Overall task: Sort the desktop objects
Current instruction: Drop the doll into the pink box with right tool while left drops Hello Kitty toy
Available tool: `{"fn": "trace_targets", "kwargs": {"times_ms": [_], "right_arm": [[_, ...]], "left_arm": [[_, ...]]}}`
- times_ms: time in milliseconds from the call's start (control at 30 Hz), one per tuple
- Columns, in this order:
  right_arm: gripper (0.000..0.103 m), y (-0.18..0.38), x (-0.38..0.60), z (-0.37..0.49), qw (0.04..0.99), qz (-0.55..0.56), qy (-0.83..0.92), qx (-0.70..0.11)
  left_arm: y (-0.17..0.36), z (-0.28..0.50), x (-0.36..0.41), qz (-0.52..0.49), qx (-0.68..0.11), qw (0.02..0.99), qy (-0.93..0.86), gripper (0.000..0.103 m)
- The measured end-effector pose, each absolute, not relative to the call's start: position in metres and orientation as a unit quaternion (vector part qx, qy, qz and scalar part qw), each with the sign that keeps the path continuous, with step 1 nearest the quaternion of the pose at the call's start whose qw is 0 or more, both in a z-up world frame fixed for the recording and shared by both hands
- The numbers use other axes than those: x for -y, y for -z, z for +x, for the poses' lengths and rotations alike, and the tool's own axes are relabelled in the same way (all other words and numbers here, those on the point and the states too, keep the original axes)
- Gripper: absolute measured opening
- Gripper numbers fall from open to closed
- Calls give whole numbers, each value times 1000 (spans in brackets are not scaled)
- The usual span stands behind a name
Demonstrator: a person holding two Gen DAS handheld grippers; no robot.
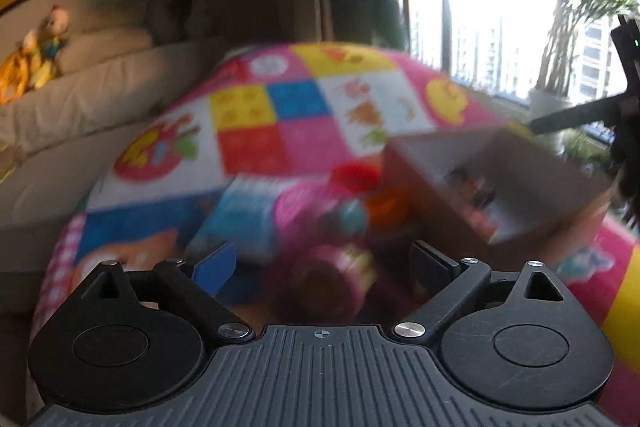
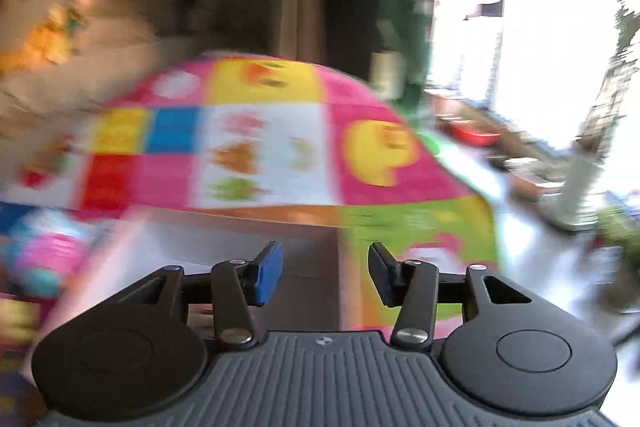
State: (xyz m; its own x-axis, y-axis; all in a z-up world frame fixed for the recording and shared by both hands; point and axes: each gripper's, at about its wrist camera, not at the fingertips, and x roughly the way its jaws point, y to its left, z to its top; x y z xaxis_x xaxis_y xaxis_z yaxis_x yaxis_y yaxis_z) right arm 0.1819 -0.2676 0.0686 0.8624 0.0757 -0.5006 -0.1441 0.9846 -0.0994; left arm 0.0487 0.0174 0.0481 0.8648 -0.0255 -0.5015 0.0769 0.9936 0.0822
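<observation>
Desktop objects (image 1: 312, 219) lie heaped on the patchwork cloth (image 1: 280, 115) that covers the counter, toward its near edge: a blue-and-white box (image 1: 244, 215), a pink ribbed piece (image 1: 308, 207), a red round item (image 1: 356, 177) and, nearest, a round pink-and-yellow container (image 1: 336, 283), though blur makes their exact kinds hard to tell. Just beside the heap, toward the counter's right edge, stands an open cardboard box (image 1: 516, 187) with small items inside. The left gripper (image 1: 320, 267) hovers over the heap, its fingers (image 1: 216, 267) spread wide with the round container between them, apparently not touching it. The right gripper (image 2: 324, 275) hangs above the cardboard box (image 2: 240, 239), its fingers (image 2: 268, 273) spread and holding nothing. The right wrist view shows the cloth (image 2: 272, 155) running on past the box's far rim.
</observation>
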Motion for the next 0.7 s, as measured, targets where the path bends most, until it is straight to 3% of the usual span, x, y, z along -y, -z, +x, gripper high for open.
{"fn": "trace_targets", "kwargs": {"times_ms": [167,267,467,633,700], "right_arm": [[47,-48,266,199,937,-38,-68,-341],[54,-44,255,200,935,-36,-81,-343],[55,-44,234,190,937,-75,-148,-307],[55,-79,203,126,954,-123,-195,-191],[55,-87,193,101,946,-135,-233,-181]], "left_arm": [[-29,47,-29,35,-282,958,35,97],[-27,46,-28,39,-285,957,44,97],[-20,51,-29,46,-288,956,38,97],[-20,60,-29,49,-284,957,26,97],[-20,65,-27,45,-283,958,31,85]]}}
